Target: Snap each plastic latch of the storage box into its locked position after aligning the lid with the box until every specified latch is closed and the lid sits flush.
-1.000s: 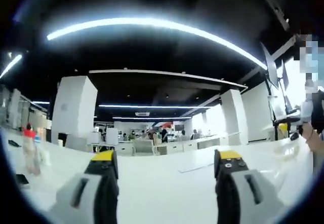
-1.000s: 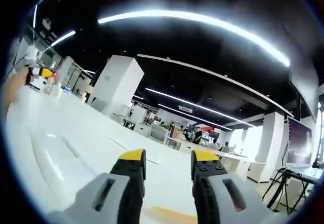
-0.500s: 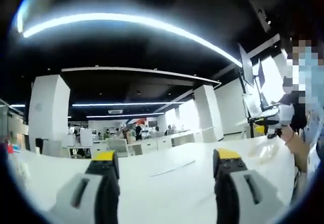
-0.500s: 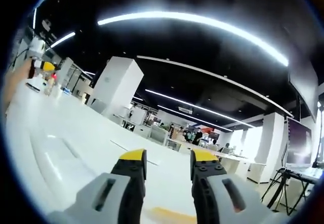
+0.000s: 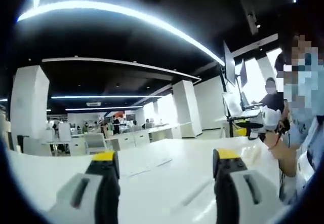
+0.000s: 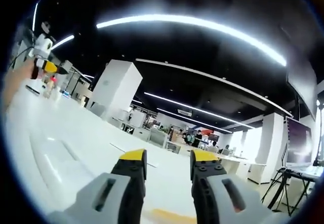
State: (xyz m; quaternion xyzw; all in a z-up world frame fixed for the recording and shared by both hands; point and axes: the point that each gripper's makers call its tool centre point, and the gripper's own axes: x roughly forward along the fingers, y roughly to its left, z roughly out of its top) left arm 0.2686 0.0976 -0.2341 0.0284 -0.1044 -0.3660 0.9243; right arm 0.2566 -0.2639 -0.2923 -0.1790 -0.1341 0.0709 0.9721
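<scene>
My left gripper (image 5: 163, 165) swings right, jaws wide, holding nothing. My right gripper (image 6: 164, 164) stays put, jaws narrow, empty. I haven't found the box yet.

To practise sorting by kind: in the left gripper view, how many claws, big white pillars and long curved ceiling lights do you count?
Claws: 2, the left claw and the right claw
Big white pillars: 2
Long curved ceiling light: 1
Total: 5
</scene>
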